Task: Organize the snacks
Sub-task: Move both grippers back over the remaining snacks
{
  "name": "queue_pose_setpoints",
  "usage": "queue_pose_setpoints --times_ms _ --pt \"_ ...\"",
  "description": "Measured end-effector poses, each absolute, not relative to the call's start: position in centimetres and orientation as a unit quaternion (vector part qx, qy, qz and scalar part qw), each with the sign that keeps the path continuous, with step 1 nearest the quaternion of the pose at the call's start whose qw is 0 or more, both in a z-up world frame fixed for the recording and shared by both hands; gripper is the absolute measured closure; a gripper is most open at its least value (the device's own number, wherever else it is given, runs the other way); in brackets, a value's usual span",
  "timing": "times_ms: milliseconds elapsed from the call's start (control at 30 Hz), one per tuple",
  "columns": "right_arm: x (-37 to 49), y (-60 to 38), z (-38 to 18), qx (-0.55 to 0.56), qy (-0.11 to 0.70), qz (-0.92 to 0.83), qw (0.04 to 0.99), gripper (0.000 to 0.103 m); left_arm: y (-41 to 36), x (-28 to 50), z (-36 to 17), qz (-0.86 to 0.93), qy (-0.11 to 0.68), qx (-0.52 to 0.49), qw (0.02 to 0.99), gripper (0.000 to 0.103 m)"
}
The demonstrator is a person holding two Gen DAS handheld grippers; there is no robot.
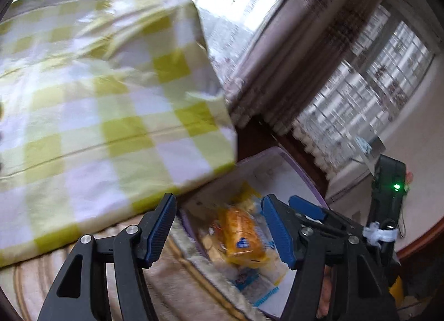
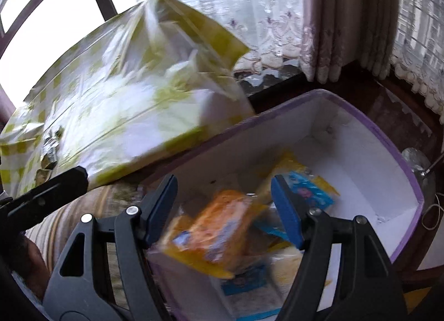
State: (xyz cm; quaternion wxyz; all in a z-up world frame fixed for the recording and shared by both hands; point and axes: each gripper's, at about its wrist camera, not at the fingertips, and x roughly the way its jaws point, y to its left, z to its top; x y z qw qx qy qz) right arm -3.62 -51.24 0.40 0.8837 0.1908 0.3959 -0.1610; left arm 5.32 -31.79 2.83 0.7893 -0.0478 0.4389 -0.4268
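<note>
Both grippers, left (image 1: 219,226) and right (image 2: 224,210), spread empty above the box (image 2: 369,126), snacks (image 2: 222,229) below, likely just dropped.

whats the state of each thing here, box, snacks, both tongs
storage box: open, no lid on, partly filled
orange snack packet: lying in the box on top of other packets
blue snack packet: in the box
left tongs: open, empty, above the box
right tongs: open, empty, above the box
</note>
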Motion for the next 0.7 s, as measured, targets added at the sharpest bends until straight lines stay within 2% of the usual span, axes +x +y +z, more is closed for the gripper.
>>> queue_pose_setpoints --times_ms 467,700 --pt "2.8 -38.7 2.0 0.139 0.412 -0.037 0.900 0.030 -16.5 9.5 2.3 -0.267 0.412 -0.163 0.856 0.037" --pt "6.2 -34.3 1.8 0.114 0.426 -0.001 0.897 0.030 -10.3 10.9 1.5 -0.202 0.414 -0.179 0.869 0.038"
